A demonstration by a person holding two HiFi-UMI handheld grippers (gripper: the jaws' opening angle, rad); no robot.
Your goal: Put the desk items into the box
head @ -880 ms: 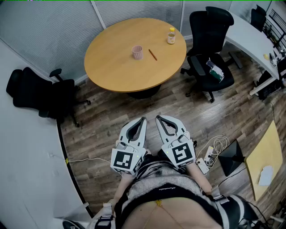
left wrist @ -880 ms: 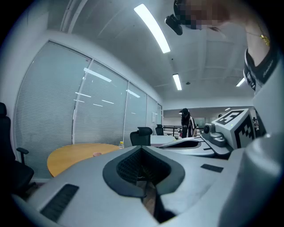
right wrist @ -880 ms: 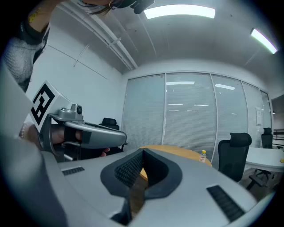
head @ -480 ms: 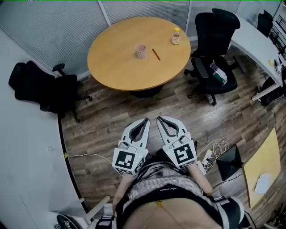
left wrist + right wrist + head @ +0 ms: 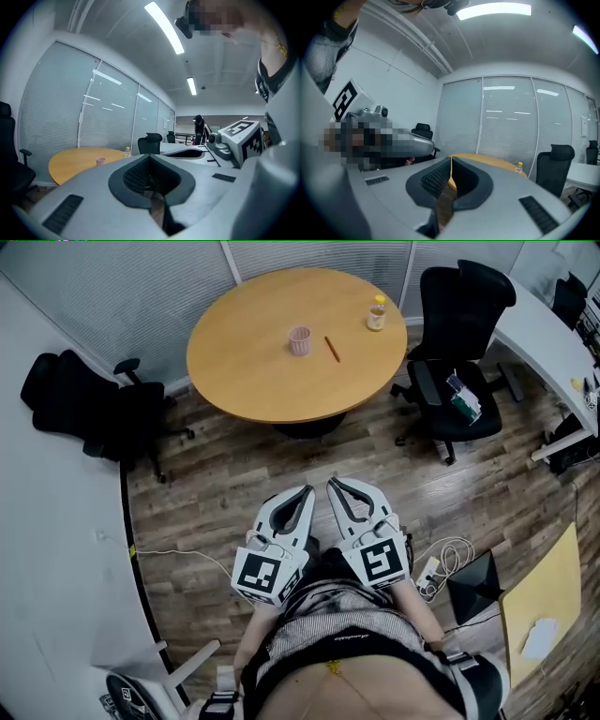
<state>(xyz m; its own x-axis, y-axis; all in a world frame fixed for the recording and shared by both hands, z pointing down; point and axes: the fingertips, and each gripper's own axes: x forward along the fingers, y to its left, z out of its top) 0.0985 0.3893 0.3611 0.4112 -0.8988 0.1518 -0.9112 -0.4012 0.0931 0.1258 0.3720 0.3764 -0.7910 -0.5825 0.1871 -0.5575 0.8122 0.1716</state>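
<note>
Cup (image 5: 299,339) and pencil (image 5: 332,349) rest on the round table (image 5: 248,376)

Round table (image 5: 281,371): wood-look top, smooth, pale honey colour, low sheen.
Floor (image 5: 234,486): dark planks, grain visible, matt.
Left gripper (image 5: 302,491) and right gripper (image 5: 333,486): light-grey moulded plastic shells, smooth and matt. Inner pads (image 5: 132,176) are dark, finely ribbed and rubbery-looking.
Cup (image 5: 299,339) near the table's middle: pink, matt, material unclear.
Bottle (image 5: 377,313) by the table's far right edge: clear plastic, yellow cap.
Office chair (image 5: 464,381): black, matt upholstery.
Person's top (image 5: 323,610): knitted cloth, fine stripes.
Cable (image 5: 455,547) on the floor: white plastic sheath.
</note>
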